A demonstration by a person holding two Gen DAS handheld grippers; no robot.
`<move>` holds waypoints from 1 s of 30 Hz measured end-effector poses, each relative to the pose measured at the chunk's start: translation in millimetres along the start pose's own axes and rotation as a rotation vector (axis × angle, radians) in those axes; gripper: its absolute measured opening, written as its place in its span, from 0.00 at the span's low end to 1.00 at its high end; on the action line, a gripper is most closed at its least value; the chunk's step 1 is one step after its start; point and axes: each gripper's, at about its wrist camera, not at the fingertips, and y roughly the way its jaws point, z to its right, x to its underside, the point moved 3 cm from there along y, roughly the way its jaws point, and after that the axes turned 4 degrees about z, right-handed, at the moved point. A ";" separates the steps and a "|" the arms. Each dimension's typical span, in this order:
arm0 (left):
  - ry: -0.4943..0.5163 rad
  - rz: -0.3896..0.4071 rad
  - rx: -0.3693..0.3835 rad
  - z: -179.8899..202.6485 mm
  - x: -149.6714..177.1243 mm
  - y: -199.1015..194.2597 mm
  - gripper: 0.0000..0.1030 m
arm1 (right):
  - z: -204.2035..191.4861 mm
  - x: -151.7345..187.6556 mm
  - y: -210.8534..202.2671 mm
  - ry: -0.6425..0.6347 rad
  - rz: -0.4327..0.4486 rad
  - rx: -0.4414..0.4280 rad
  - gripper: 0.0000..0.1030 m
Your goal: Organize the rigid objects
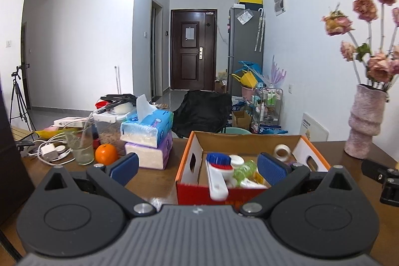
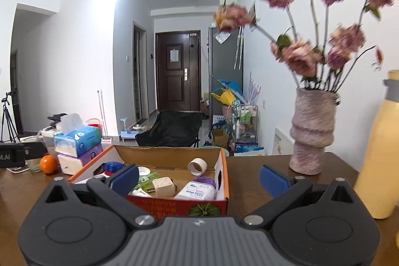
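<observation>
An open cardboard box (image 1: 189,161) with orange rim stands on the brown table; it also shows in the right wrist view (image 2: 223,181). Inside lie a white brush with blue and red bristles (image 1: 218,173), a green bottle (image 1: 245,170), a tape roll (image 2: 197,166), a beige plug cube (image 2: 163,187), a white pouch (image 2: 195,191) and purple cord (image 2: 204,180). My left gripper (image 1: 198,167) is open and empty, held before the box's near left. My right gripper (image 2: 199,177) is open and empty, held before the box's near right corner.
Left of the box are stacked tissue packs (image 1: 149,138), an orange (image 1: 106,153), a glass (image 1: 81,146) and a white charger with cables (image 1: 49,151). A pink vase of dried flowers (image 2: 311,131) and a yellow bottle (image 2: 379,158) stand to the right. The right gripper's black body (image 1: 381,176) shows in the left wrist view.
</observation>
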 end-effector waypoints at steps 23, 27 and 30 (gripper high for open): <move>0.032 -0.049 0.039 -16.5 86.7 -237.4 1.00 | -12.4 67.2 -254.9 -0.043 0.009 -0.017 1.00; 0.029 -0.045 0.040 -18.7 92.8 -255.7 1.00 | -18.0 72.0 -276.6 -0.058 0.021 -0.028 1.00; 0.024 -0.040 0.040 -20.9 94.6 -264.8 1.00 | -19.9 72.7 -287.6 -0.063 0.031 -0.033 1.00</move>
